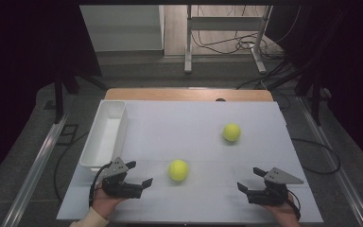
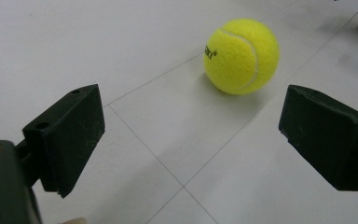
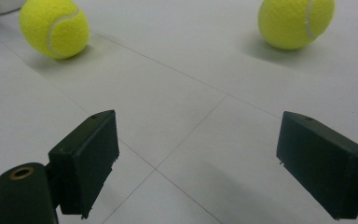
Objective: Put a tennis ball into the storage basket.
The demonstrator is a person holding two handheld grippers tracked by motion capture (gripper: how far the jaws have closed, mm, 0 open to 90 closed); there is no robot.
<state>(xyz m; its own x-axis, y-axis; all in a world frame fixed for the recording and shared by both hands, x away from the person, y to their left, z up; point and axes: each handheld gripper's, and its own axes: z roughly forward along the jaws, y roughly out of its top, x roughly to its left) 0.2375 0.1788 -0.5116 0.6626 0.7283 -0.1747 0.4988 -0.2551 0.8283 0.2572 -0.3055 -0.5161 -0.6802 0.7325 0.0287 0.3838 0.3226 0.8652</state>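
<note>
A white, panelled surface [image 1: 189,142] with thin seam lines sits on a wooden table in a dim room, with cables and a metal stand on the floor beyond it. Nearest the person, the left hand-held gripper [image 1: 138,173] rests low at the front left, jaws spread apart with nothing between them. At the front right, the right hand-held gripper [image 1: 250,179] is likewise released and empty, its jaws wide.

Just ahead of the left hand-held gripper and a little to its right lies the nearer fuzzy yellow-green tennis ball [image 1: 178,170], sitting free on the surface; in the left gripper view it shows [image 2: 241,56] beyond the jaw tips, offset toward the right-hand jaw. The left hand is clearly the closer one to it, so a short forward reach with a slight rightward swing would probably centre the ball between the jaws. Being round, it offers no preferred grip axis.

Farther back, right of centre, rests the second yellow-green tennis ball [image 1: 231,132], well apart from both hands. Along the left edge stands a long white plastic tray [image 1: 90,146], empty.
</note>
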